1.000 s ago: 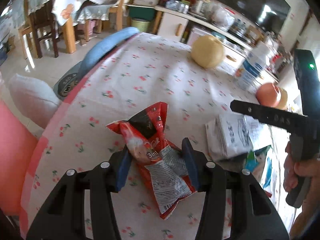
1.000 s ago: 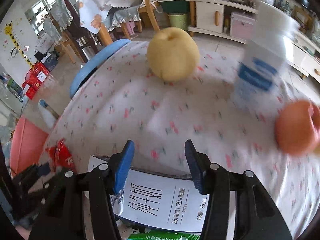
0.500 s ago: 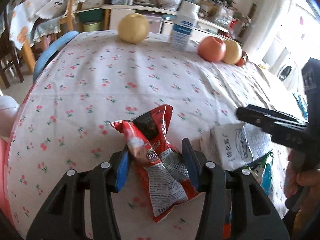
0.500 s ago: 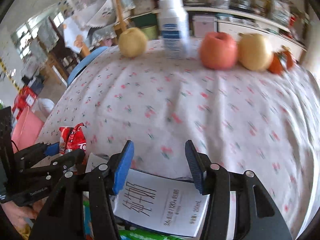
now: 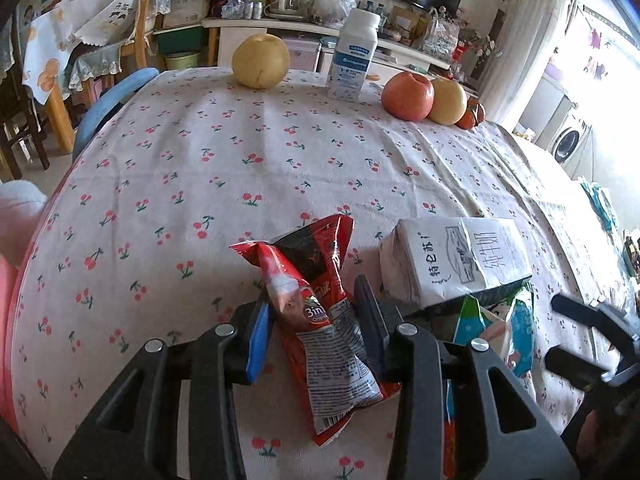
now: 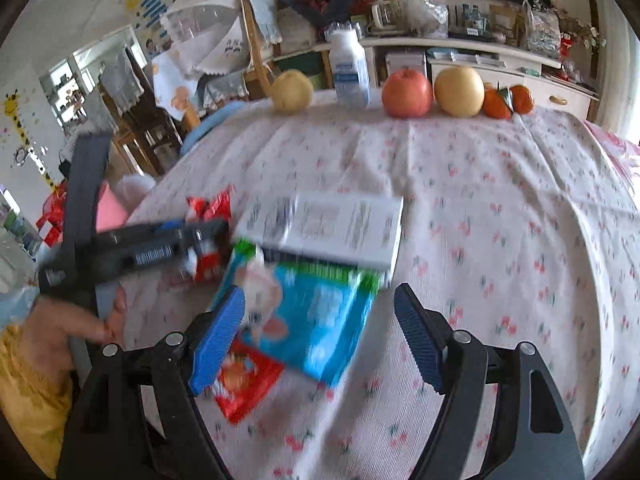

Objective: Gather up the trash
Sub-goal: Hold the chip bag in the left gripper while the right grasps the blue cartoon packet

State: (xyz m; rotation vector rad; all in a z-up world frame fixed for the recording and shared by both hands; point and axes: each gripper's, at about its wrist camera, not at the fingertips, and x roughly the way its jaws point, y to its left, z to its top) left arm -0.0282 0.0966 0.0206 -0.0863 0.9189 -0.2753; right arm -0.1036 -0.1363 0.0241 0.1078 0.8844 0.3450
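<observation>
A crumpled red snack wrapper [image 5: 316, 312] lies on the cherry-print tablecloth [image 5: 240, 168]. My left gripper [image 5: 312, 296] has it between its pads; the jaws are closing and both pads touch the foil. Right of it a white milk carton [image 5: 460, 264] lies on its side over a blue-green wrapper [image 5: 516, 332]. In the right wrist view my right gripper [image 6: 320, 294] hovers over that blue-green wrapper [image 6: 320, 316], with its jaws opening wide and touching nothing. A small red wrapper [image 6: 244, 384] lies under its left finger. The carton [image 6: 332, 228] is just beyond.
Along the table's far edge stand a yellow pear [image 5: 261, 60], a white bottle [image 5: 354, 60], a red apple [image 5: 407, 96], another pear [image 5: 448, 102] and small oranges [image 6: 508, 102]. A blue chair back [image 5: 108, 108] is at the left edge. A hand in a yellow sleeve [image 6: 44, 360] holds the left gripper.
My left jaws have narrowed onto the red wrapper. My right gripper has drawn back from the carton to over the blue-green wrapper, and its jaws have spread wider.
</observation>
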